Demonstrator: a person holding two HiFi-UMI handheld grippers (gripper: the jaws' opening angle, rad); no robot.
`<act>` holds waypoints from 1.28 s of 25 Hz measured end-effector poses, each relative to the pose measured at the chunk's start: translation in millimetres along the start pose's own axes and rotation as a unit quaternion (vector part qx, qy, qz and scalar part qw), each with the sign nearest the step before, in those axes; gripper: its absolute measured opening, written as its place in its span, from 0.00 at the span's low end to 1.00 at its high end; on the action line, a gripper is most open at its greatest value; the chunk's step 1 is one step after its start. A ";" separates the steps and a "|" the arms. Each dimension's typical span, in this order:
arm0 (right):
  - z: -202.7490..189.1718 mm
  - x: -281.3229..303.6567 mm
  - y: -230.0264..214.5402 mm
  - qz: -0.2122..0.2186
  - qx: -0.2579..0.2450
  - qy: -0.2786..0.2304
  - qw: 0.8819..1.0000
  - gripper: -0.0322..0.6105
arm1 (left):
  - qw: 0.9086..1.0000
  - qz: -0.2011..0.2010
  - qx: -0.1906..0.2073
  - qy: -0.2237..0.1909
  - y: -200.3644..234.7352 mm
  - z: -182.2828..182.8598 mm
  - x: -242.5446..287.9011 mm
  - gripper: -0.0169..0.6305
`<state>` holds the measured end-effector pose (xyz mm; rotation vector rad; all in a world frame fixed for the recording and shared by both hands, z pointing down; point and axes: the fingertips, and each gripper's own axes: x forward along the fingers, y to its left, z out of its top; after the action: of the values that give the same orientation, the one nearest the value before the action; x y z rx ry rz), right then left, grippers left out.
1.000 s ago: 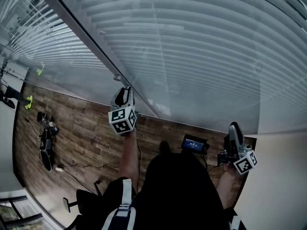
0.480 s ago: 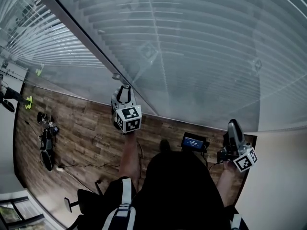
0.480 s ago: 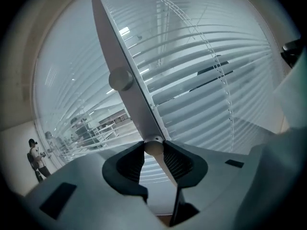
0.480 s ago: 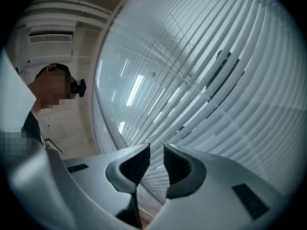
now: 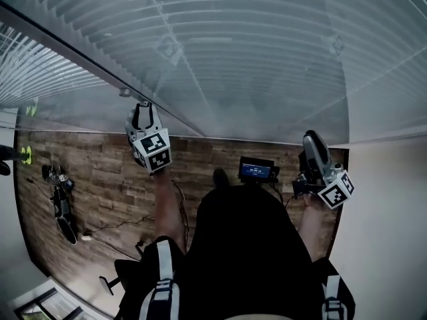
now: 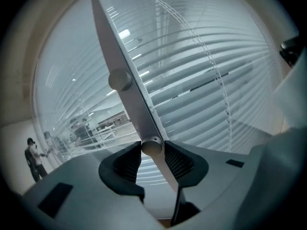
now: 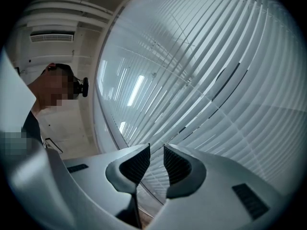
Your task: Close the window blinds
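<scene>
White slatted blinds (image 5: 253, 59) hang behind the glass, their slats tilted partly open (image 7: 216, 80). A grey mullion (image 5: 67, 53) runs slantwise across the window and carries two round knobs. My left gripper (image 5: 141, 114) is raised to the mullion. In the left gripper view its pads (image 6: 128, 163) are shut on the nearer knob (image 6: 151, 146). The farther knob (image 6: 119, 79) sits higher up the mullion (image 6: 109, 47). My right gripper (image 5: 311, 142) hangs low at the right, away from the window. Its jaws (image 7: 156, 152) stand a narrow gap apart with nothing between them.
Below lies a wooden floor (image 5: 107, 172) with cables and gear (image 5: 59, 202) at the left. A small black device with a lit screen (image 5: 256, 170) stands near my feet. A pale wall (image 5: 380, 232) closes the right side. People (image 6: 32, 155) stand beyond the glass.
The left gripper has turned and moved up against the mullion, with its marker cube now facing another way. The head view has swung, shifting the window leftward. The right gripper has stayed low.
</scene>
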<state>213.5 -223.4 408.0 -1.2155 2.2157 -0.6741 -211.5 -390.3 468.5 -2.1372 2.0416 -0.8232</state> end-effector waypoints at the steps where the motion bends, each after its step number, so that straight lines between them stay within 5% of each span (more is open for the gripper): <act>1: 0.7 0.2 0.3 0.000 0.000 -0.001 1.000 0.16 | 0.999 -0.011 -0.035 -0.008 0.0 1.1 -0.9 0.27; 4: -3.2 -2.5 -3.9 -0.001 0.004 -0.004 1.000 0.16 | 0.988 -0.043 -0.147 -0.035 -1.7 -1.6 -4.0 0.36; 7: -10.7 -14.3 -13.9 -0.006 0.004 -0.004 1.000 0.16 | 0.966 -0.079 -0.237 -0.066 -14.3 -8.4 -5.3 0.37; 9: -12.7 -15.8 -16.2 -0.006 0.004 -0.005 1.000 0.16 | 0.958 -0.090 -0.261 -0.075 -15.9 -6.6 -4.8 0.37; 16: -14.0 -10.5 -15.6 0.001 0.004 -0.007 1.000 0.16 | 0.955 -0.074 -0.278 -0.065 -5.4 -10.1 -0.5 0.37; 20: -17.0 -14.1 -22.1 0.000 0.005 -0.008 1.000 0.16 | 0.955 -0.066 -0.280 -0.067 -4.5 -14.4 0.9 0.25; 24: -25.2 -19.9 -32.1 -0.002 0.007 -0.010 1.000 0.16 | 0.961 -0.067 -0.261 -0.068 -9.8 -23.1 2.0 0.24; 32: -10.9 -7.5 -19.3 0.000 0.007 -0.005 1.000 0.16 | 0.995 -0.014 -0.092 -0.035 -4.6 -9.0 -0.2 0.24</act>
<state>221.6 -224.2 430.0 -1.2102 2.1994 -0.6818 -211.1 -386.9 478.0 -2.2574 2.1314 -0.5759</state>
